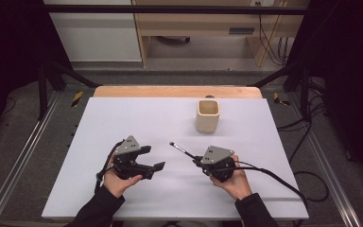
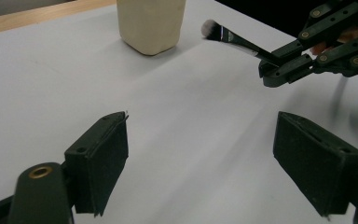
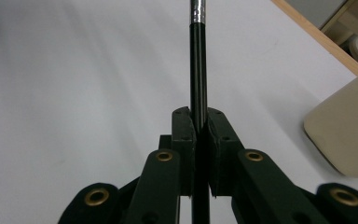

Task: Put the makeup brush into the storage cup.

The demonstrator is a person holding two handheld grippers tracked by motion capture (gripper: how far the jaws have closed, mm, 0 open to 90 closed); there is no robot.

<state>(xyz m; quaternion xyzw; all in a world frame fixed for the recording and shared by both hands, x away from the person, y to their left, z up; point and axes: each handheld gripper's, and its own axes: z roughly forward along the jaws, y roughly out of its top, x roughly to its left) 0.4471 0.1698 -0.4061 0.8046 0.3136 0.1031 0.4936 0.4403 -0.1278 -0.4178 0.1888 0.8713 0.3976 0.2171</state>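
Black and thin, the brush (image 1: pixel 181 150) sits clamped by its handle in the right gripper (image 1: pixel 197 160), raised short of the cream cup (image 1: pixel 208 116), where it could pivot and miss, while the left gripper (image 1: pixel 155 158) gapes empty.

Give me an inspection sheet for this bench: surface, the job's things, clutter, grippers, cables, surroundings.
Surface: white sheet over a wooden table, looks clean.
Job's things: cream cup upright at far centre-right; black makeup brush held off the sheet, bristles pointing away from the person.
Clutter: nothing seen.
Grippers: left gripper open, holding nothing; right gripper shut on the brush handle.
Cables: one trails from each gripper; the right one loops off the sheet's near right edge.
Surroundings: dark frame rails, wooden furniture beyond, loose cables on the floor at right.
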